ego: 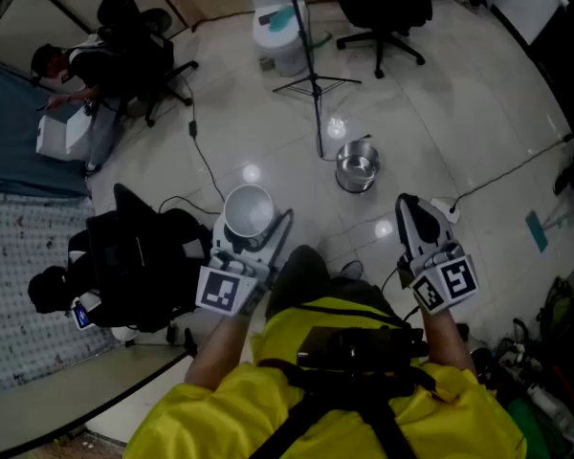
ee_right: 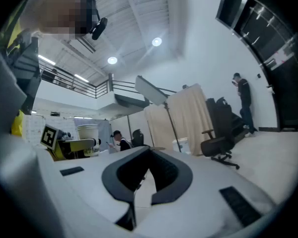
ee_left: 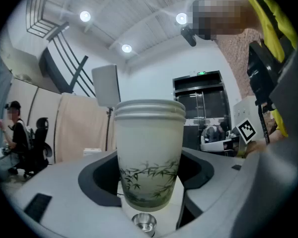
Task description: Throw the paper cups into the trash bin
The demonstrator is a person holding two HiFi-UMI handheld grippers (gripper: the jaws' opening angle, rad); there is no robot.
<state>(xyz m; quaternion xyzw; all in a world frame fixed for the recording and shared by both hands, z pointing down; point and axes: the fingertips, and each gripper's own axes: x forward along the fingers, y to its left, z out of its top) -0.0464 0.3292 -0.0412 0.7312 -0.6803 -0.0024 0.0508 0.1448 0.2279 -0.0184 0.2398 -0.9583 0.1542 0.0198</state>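
Head view showed you standing over a pale tiled floor (ego: 430, 113) with the trash bin (ego: 357, 165), a shiny metal pail, set on it ahead of you and between your two arms. A light stand (ego: 313, 84) rose just beyond the pail, its pole foot close to the rim on the far left side. Behind it stood a white container (ego: 277, 27) and a black office chair (ego: 383, 8). A thin cable (ego: 203, 156) ran across the tiles to the left, where a seated person (ego: 77, 65) bent over a work surface. Only bare floor lay between you and the pail.

Your left hand-held gripper (ego: 252, 226) was clamped on the paper cup (ego: 248, 210), one dark pad pressed to each side of the wall below the rim. You held the cup upright, its long axis vertical, mouth up and the narrower base down. In the left gripper view the cup (ee_left: 149, 152) filled the gap between the jaws, its bamboo print facing the camera. It was raised off the floor, near the pail but to its left and short of it.

Your right hand-held gripper (ego: 408, 208) was closed and empty, its tips together, to the right of the pail.
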